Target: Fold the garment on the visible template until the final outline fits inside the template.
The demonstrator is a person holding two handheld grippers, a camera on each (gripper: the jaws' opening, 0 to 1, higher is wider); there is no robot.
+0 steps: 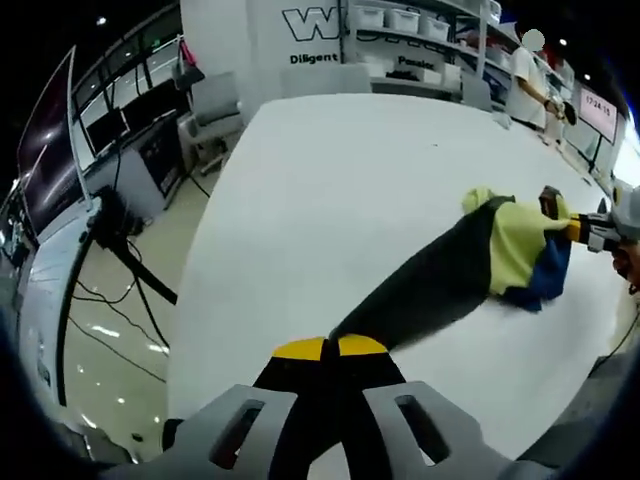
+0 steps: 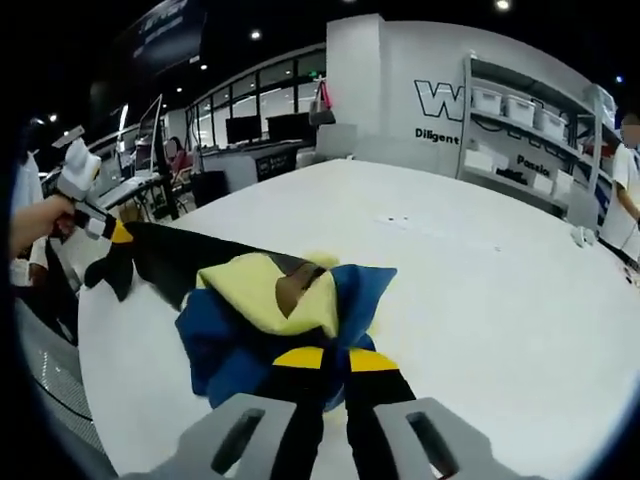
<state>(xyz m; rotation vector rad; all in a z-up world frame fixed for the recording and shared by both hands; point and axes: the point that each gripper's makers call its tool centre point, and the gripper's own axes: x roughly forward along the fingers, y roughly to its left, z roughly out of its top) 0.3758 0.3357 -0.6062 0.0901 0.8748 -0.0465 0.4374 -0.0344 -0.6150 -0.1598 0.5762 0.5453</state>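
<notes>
Left gripper [image 1: 331, 349] has its yellow-tipped jaws pressed together on the dark end of the garment [image 1: 470, 265], so it's pinching fabric right at the bottom of the left gripper view. From there the cloth stretches away as a long dark band and bunches up into yellow and blue folds further out. At that far end you can see the other gripper coming in from the right side, yellow tips clamped onto the bunched part, with a bit of a hand behind it.

Right gripper [image 2: 325, 360] is the same deal: jaws closed tight on the garment [image 2: 270, 300], pinching the blue fabric just under a yellow fold. In the right gripper view the blue and yellow part sits piled up right in front of the jaws, and the black part runs off to the left toward the other gripper, which a hand [image 2: 35, 225] is holding near the table's edge.

So the garment is basically strung between the two grippers, over the white table [image 1: 330, 190]. The bunched end looks like it's resting on the tabletop; I can't tell if the stretched dark part is touching the surface or just lifted off it.

I can't make out any template outline on the table from either view.

Background is shelves [image 2: 520, 110] with white bins and a wall with big lettering.
</notes>
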